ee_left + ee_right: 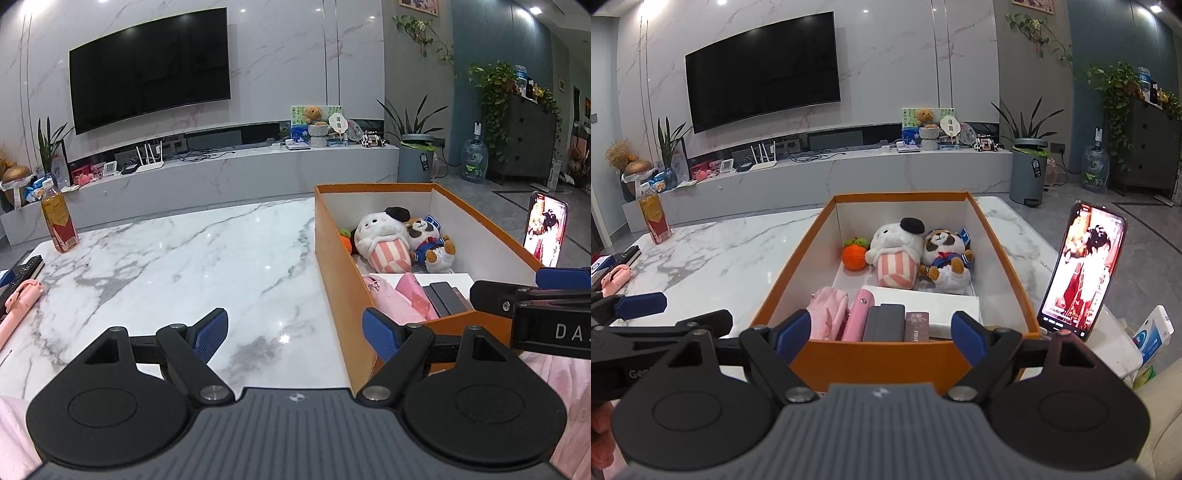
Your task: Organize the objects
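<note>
An orange box point(886, 356) with white inside walls stands on the marble table point(177, 266). It also shows in the left wrist view point(334, 280). Inside lie a white plush with a pink striped body point(895, 254), a panda plush point(945, 258), an orange knitted fruit point(854, 256), a pink pouch point(829, 314), a pink case point(857, 319), dark flat cases point(886, 321) and a white flat box point(934, 306). My left gripper point(295, 334) is open and empty, low over the table beside the box's left wall. My right gripper point(879, 336) is open and empty at the box's near wall.
A lit phone point(1082, 273) stands upright right of the box. A tea bottle point(59, 221) stands at the table's far left. A pink object point(18, 306) and a remote point(22, 275) lie at the left edge. A white carton point(1152, 332) sits far right.
</note>
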A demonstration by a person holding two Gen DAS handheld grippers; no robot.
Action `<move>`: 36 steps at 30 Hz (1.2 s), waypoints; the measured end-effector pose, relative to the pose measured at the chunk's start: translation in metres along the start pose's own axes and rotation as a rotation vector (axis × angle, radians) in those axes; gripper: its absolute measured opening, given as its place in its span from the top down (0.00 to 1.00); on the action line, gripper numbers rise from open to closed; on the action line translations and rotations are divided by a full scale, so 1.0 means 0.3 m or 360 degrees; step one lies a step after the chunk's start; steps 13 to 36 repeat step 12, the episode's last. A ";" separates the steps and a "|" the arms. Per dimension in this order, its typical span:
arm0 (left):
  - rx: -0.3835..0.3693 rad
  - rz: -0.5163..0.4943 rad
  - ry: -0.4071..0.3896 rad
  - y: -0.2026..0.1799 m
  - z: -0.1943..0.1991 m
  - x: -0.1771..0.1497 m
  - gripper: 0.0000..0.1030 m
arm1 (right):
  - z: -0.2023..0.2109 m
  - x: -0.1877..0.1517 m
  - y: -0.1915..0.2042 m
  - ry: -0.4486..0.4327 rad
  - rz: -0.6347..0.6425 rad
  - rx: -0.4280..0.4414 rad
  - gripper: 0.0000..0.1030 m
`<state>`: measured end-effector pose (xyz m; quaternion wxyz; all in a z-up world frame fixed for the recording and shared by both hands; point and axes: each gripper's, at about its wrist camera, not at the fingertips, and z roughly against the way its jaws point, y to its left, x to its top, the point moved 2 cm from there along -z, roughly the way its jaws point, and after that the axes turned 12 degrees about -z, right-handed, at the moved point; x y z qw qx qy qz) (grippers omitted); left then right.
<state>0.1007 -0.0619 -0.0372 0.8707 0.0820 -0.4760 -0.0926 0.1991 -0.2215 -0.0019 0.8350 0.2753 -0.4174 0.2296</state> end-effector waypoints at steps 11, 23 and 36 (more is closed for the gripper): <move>0.0018 0.0011 0.0007 -0.002 0.008 0.002 0.08 | 0.005 -0.013 -0.010 0.0010 -0.0010 -0.0001 0.19; 0.0018 0.0009 0.0005 -0.002 0.008 0.002 0.08 | 0.006 -0.013 -0.010 0.0009 -0.0010 0.0000 0.19; 0.0018 0.0009 0.0005 -0.002 0.008 0.002 0.08 | 0.006 -0.013 -0.010 0.0009 -0.0010 0.0000 0.19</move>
